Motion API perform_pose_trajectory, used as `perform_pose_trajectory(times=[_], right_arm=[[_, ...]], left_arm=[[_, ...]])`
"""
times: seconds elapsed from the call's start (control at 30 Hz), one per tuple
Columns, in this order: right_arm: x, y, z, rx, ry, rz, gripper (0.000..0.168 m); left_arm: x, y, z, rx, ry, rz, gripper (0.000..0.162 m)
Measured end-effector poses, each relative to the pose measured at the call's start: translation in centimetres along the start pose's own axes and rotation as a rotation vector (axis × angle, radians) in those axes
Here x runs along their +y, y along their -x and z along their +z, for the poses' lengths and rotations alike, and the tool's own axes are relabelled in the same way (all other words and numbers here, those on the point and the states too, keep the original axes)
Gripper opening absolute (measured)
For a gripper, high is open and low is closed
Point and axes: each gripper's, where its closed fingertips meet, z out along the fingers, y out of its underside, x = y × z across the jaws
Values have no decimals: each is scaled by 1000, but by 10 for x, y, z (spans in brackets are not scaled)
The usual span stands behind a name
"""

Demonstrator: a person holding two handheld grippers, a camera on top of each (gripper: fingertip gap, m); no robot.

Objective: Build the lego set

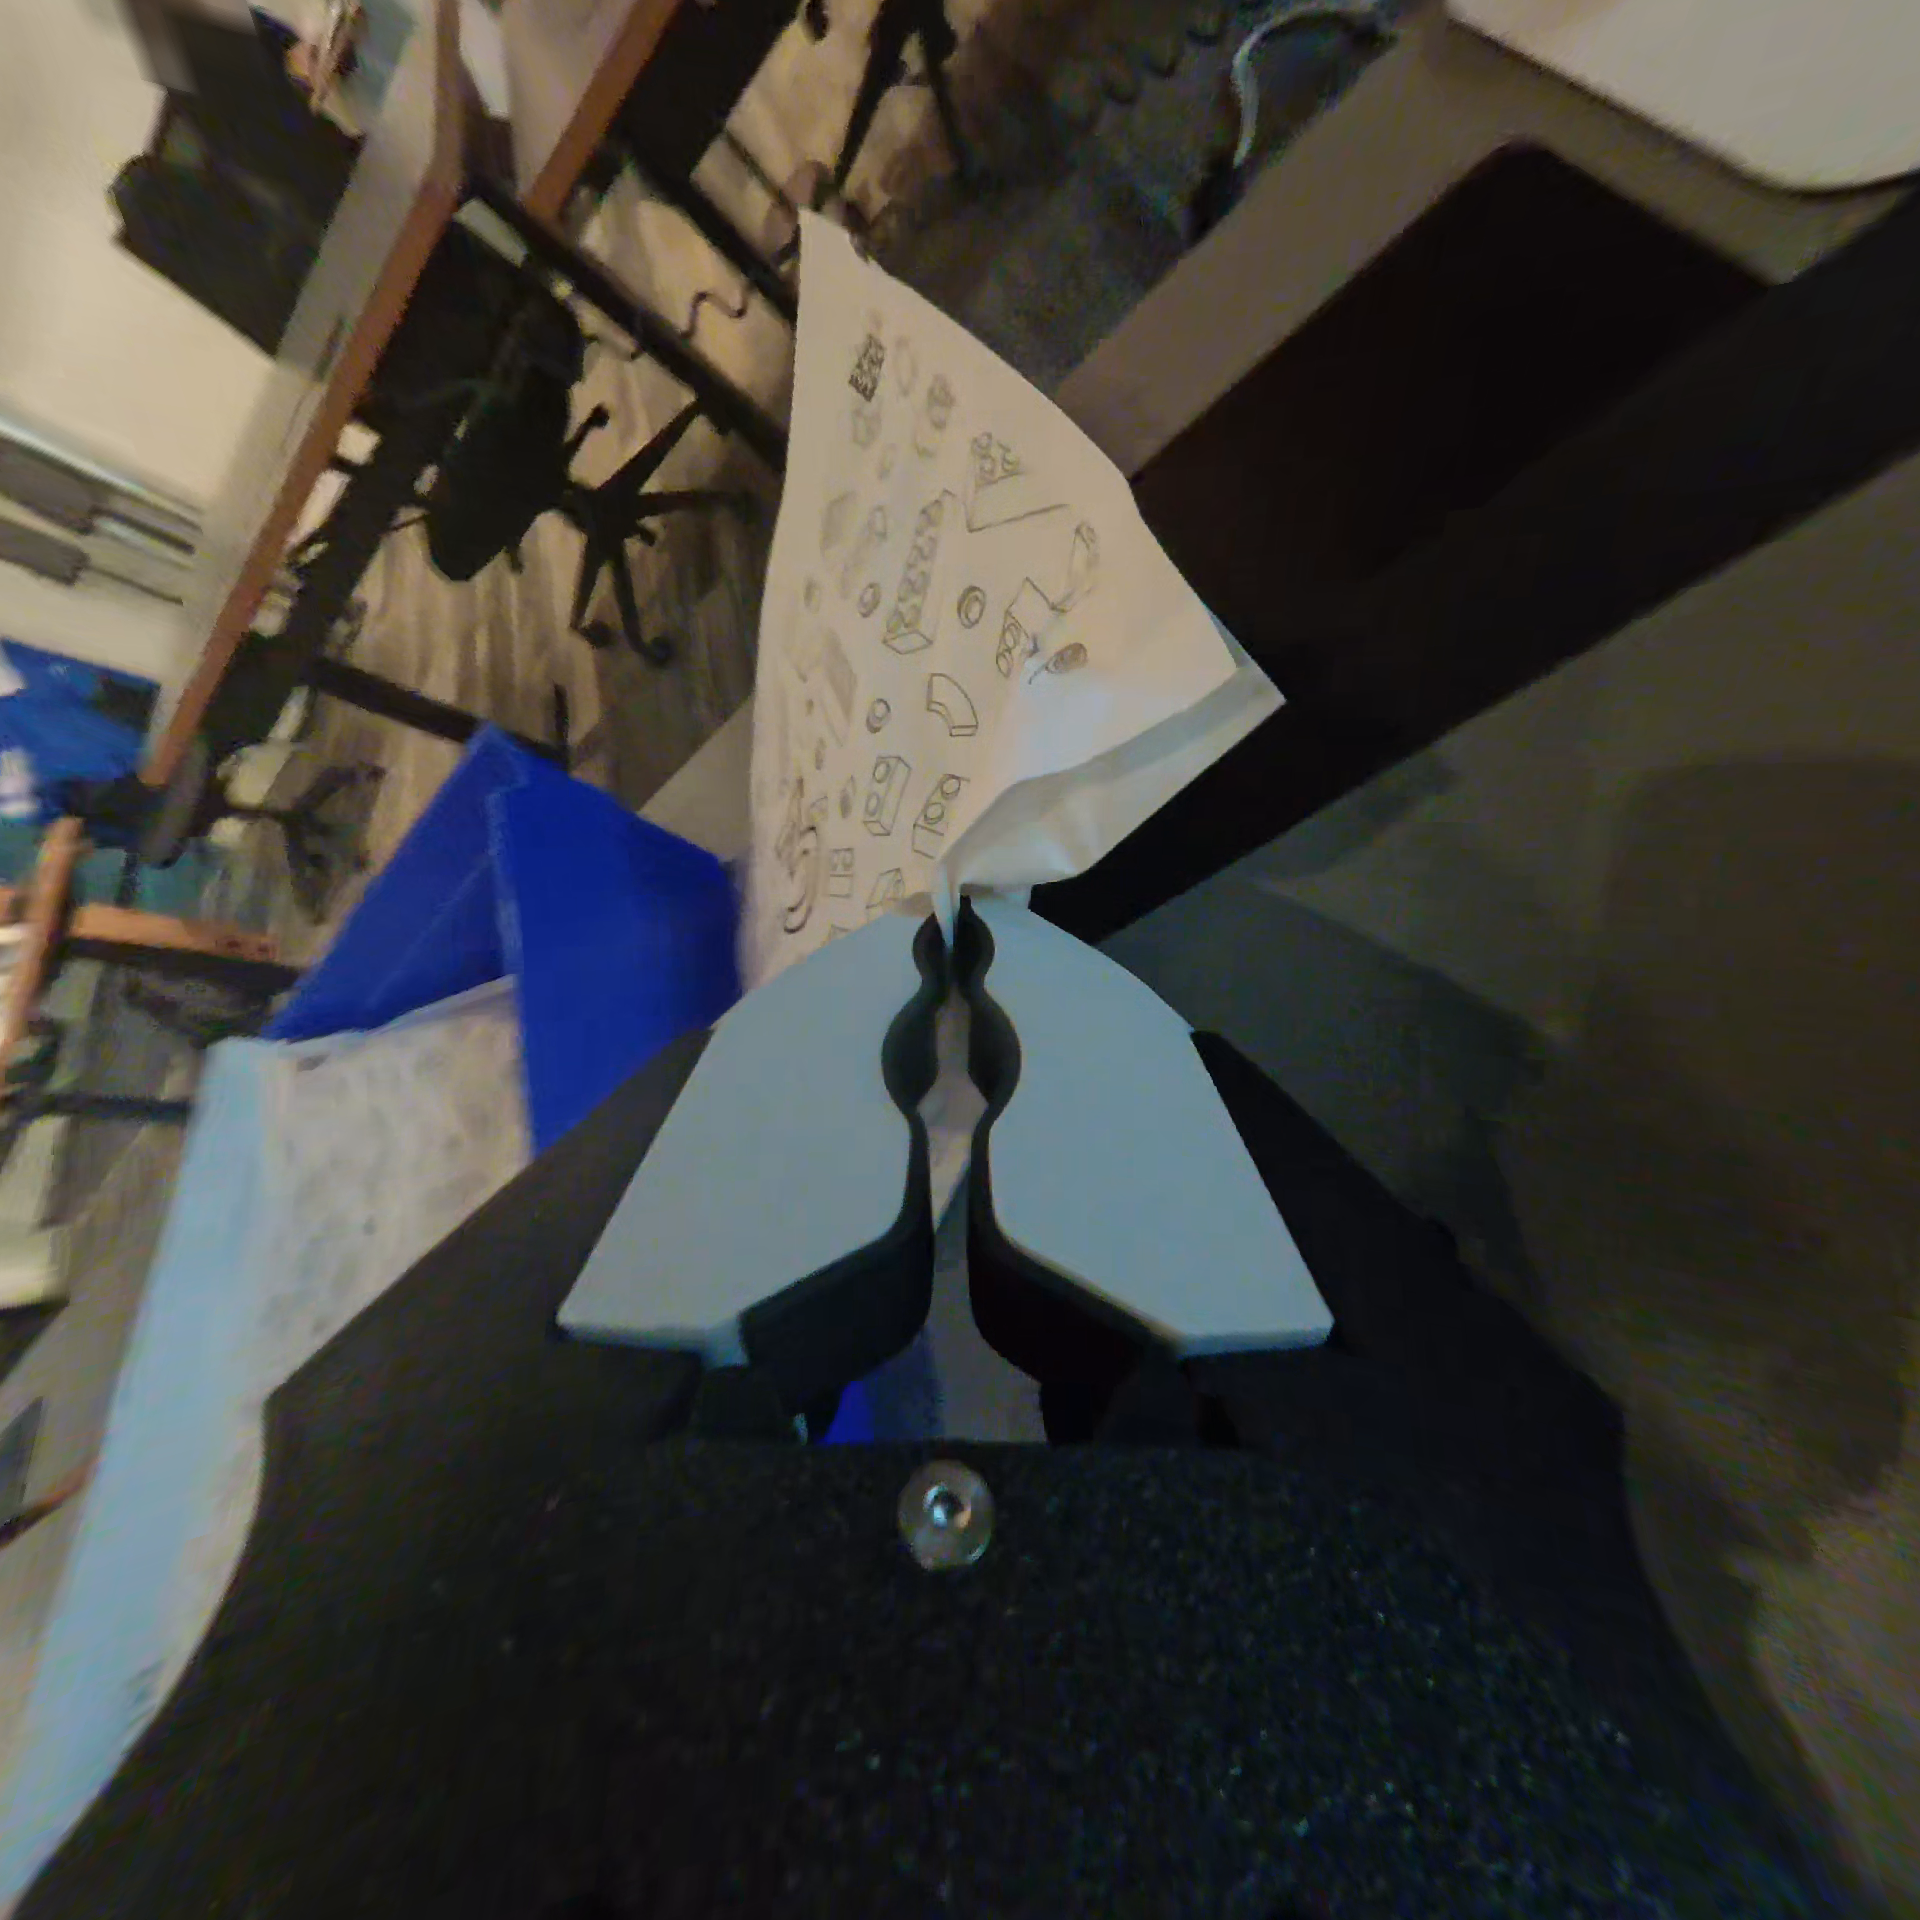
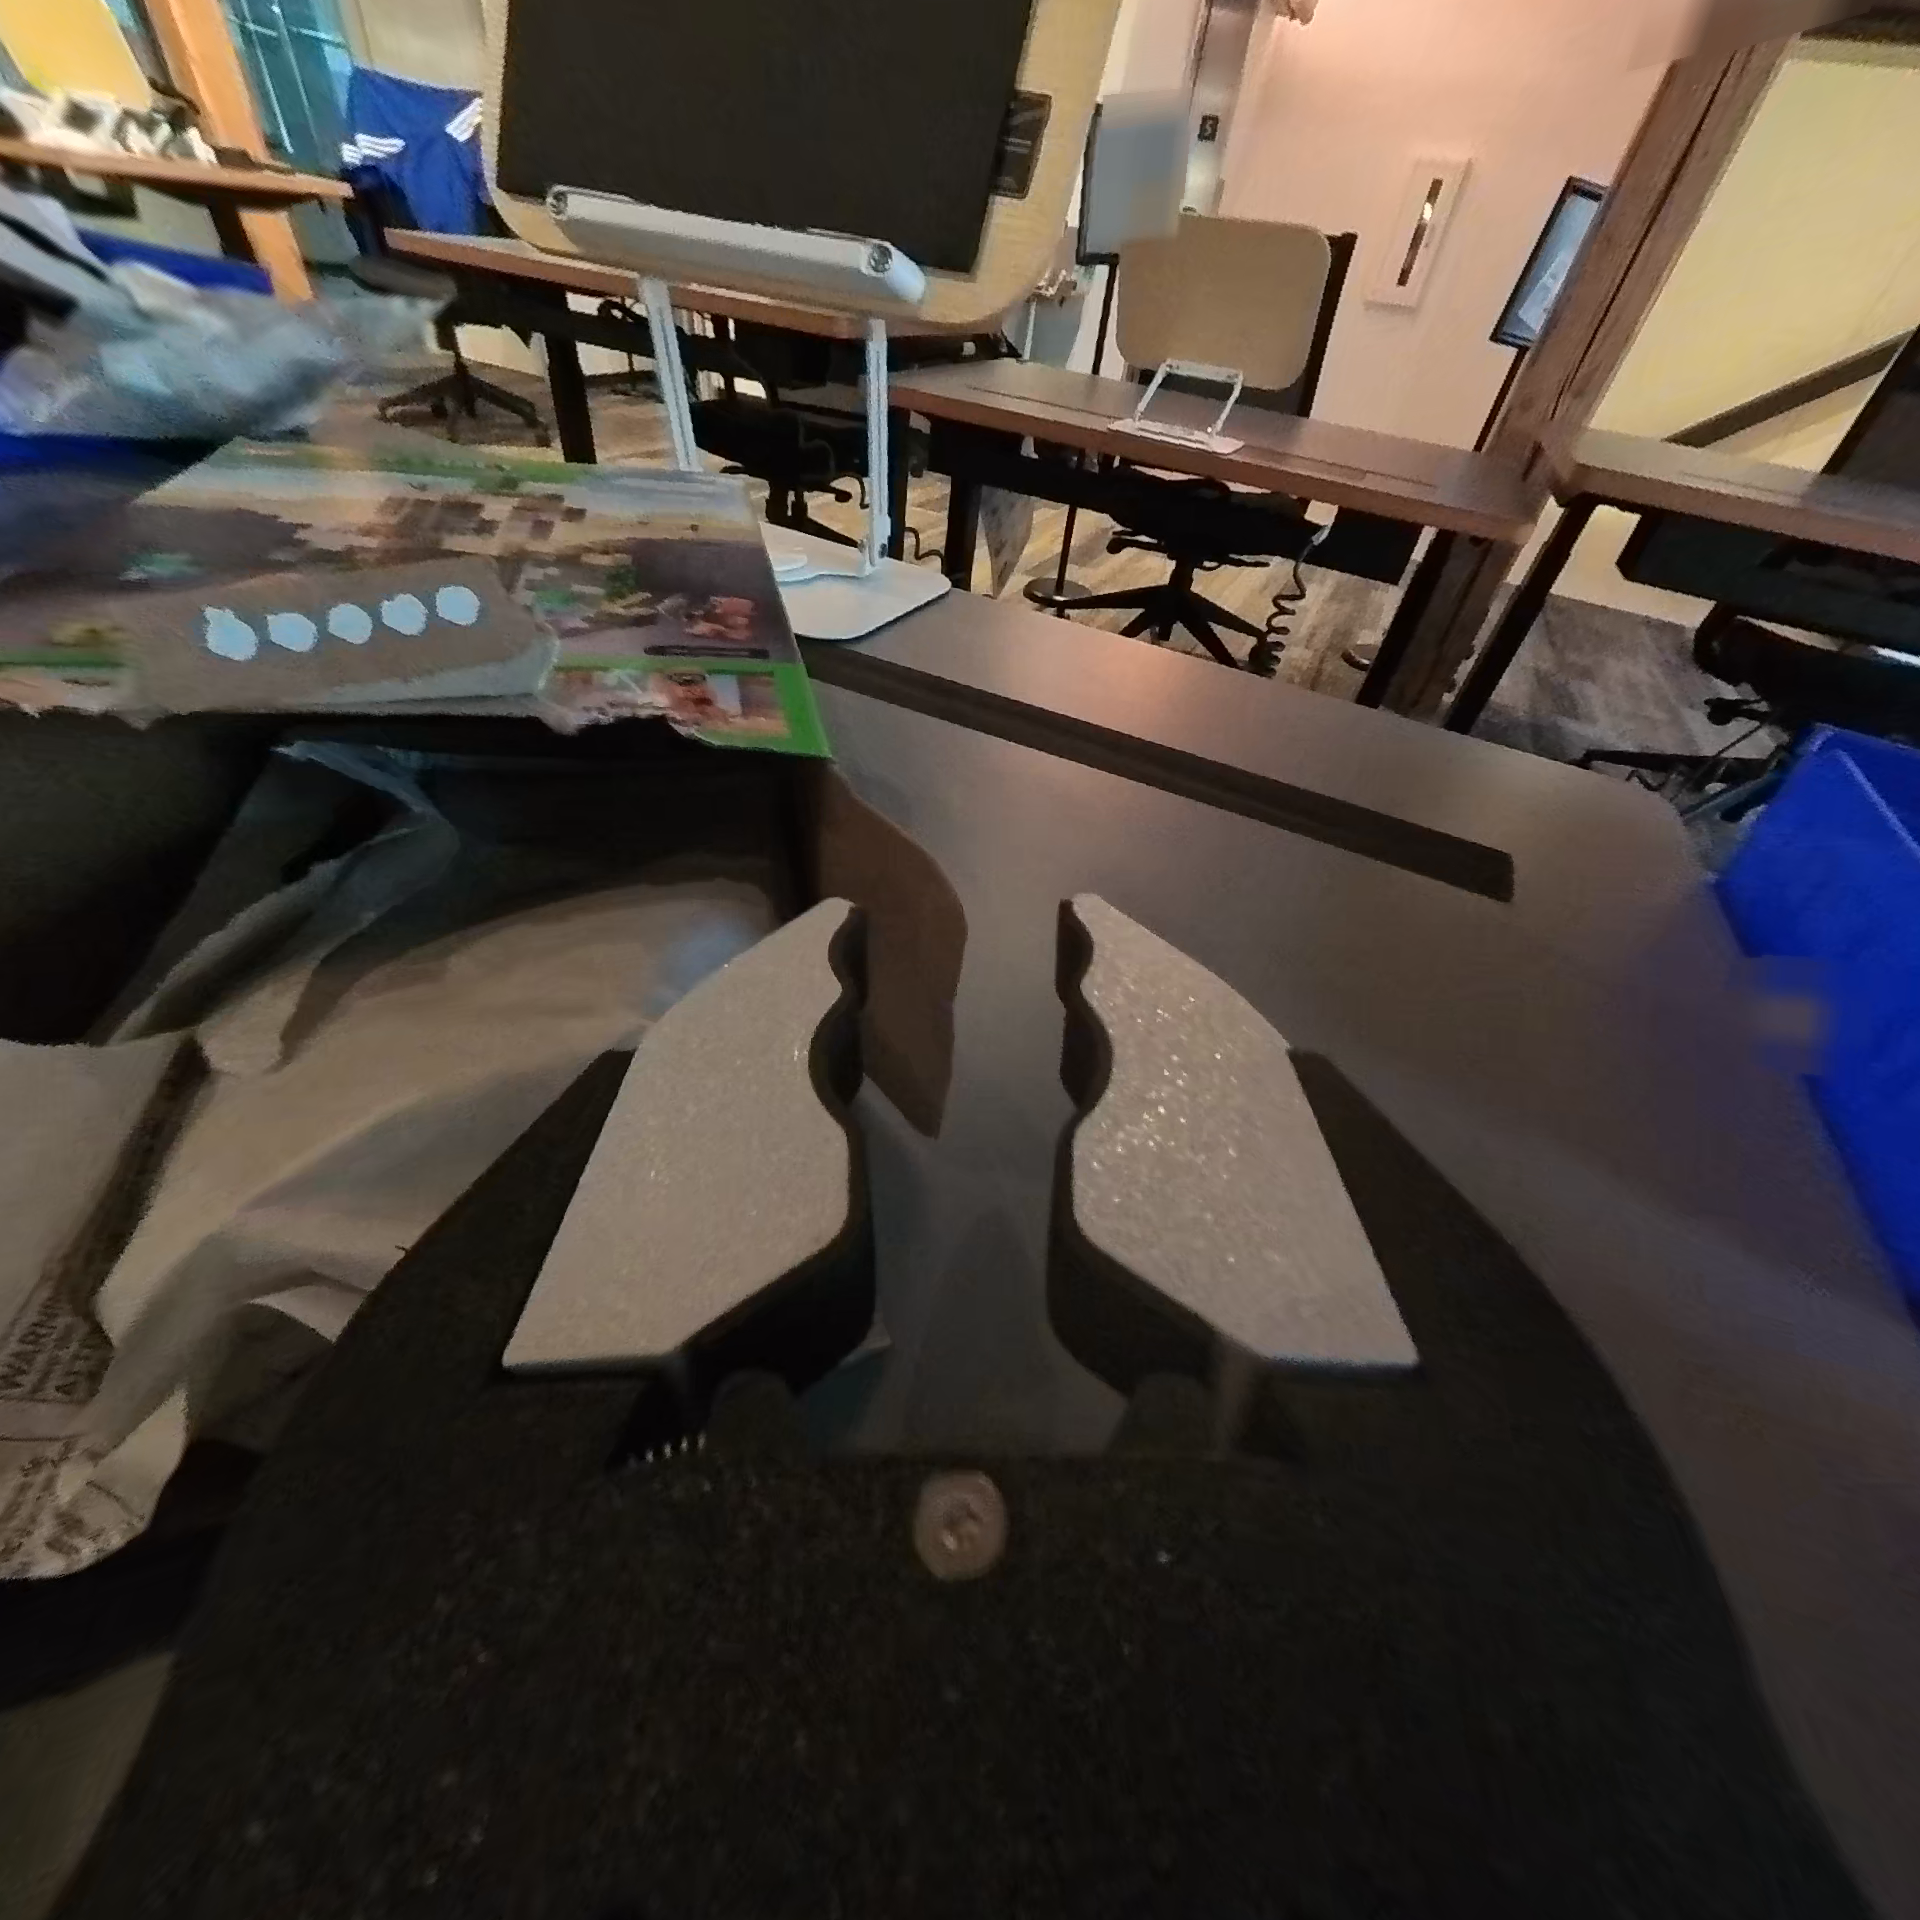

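Observation:
My left gripper (image 1: 961, 914) is shut on a bunched corner of a white paper bag (image 1: 935, 582) printed with outlines of bricks. It holds the bag up in the air, past the table's edge. My right gripper (image 2: 961, 914) is open with nothing in it and hovers low over the dark table (image 2: 1299, 831). It is at the right side of the opened lego box (image 2: 416, 592). The box's brown cardboard side flap (image 2: 894, 935) shows in the gap between the fingers, and the pads do not press on it. More pale paper bags (image 2: 364, 1091) lie inside the box.
A blue bin (image 1: 582, 894) stands beside the table and also shows in the right wrist view (image 2: 1829, 914). A white monitor stand (image 2: 831, 582) sits at the table's far edge behind the box. Desks and office chairs stand beyond. Some 65 cm of space lies between my two pairs of fingers.

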Motion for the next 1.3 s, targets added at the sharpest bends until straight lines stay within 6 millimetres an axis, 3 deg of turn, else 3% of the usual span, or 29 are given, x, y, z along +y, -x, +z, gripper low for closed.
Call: perform_pose_trajectory(times=[0.07,0.17,0.37,0.43,0.57,0.73,0.9,1.0,1.13,1.3], right_arm=[[-1,1,0,-4,-1,-1,35],[-3,3,-1,-11,-7,-3,33],[-2,6,-1,-13,2,-25,31],[-1,6,-2,-12,6,-26,31],[-2,5,-2,-11,2,-14,30],[-4,8,-3,-20,-1,-16,30],[-4,12,-1,-32,3,-21,30],[-4,13,-1,-37,-1,-11,30],[-6,14,-2,-59,-11,35,29],[-9,17,-5,-85,-25,48,25]], left_arm=[[0,6,-5,-31,26,42,1],[3,-2,-2,-27,42,128,1],[20,-47,28,13,110,293,1],[23,-57,34,56,130,266,4],[22,-61,30,164,135,105,29],[26,-54,9,204,99,26,31],[25,-56,-20,255,35,-59,34],[13,-71,-44,334,-32,-214,32],[-38,-113,-113,485,-272,-381,24],[-83,-175,-211,565,-525,-328,11]])
